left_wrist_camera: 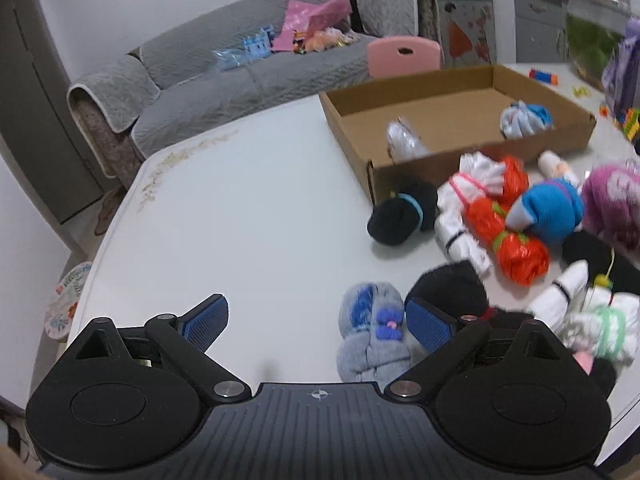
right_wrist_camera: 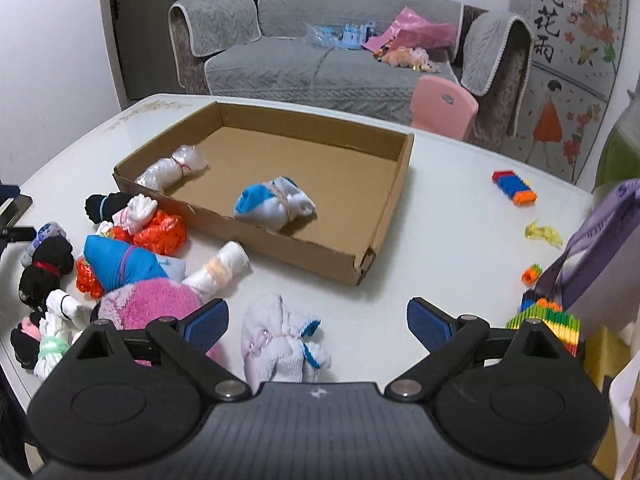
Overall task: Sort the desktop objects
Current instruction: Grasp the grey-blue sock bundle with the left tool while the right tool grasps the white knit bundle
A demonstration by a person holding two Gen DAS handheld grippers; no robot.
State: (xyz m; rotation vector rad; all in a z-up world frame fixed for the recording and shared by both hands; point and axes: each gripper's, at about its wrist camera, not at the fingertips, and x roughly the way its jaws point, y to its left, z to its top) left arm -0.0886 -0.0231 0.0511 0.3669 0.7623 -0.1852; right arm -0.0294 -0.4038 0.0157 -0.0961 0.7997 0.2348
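Observation:
A shallow cardboard box (left_wrist_camera: 560, 142) (right_wrist_camera: 384, 216) stands on the white table and holds a clear plastic bundle (left_wrist_camera: 404, 140) (right_wrist_camera: 172, 168) and a white-and-blue sock bundle (left_wrist_camera: 526, 118) (right_wrist_camera: 276, 202). A pile of tied sock and bag bundles lies beside it. My left gripper (left_wrist_camera: 316, 322) is open and empty; a grey-and-blue sock bundle (left_wrist_camera: 372, 332) lies just inside its right finger. My right gripper (right_wrist_camera: 318, 326) is open and empty above a white sock bundle (right_wrist_camera: 280, 340) lying between its fingers.
The pile holds black (left_wrist_camera: 400, 212), orange (left_wrist_camera: 520, 256), blue (right_wrist_camera: 124, 260) and pink (right_wrist_camera: 148, 300) bundles. Toy bricks (right_wrist_camera: 514, 186) and a purple bag (right_wrist_camera: 600, 256) lie on the table's right side. A pink chair (right_wrist_camera: 444, 106) and grey sofa (right_wrist_camera: 320, 68) stand behind the table.

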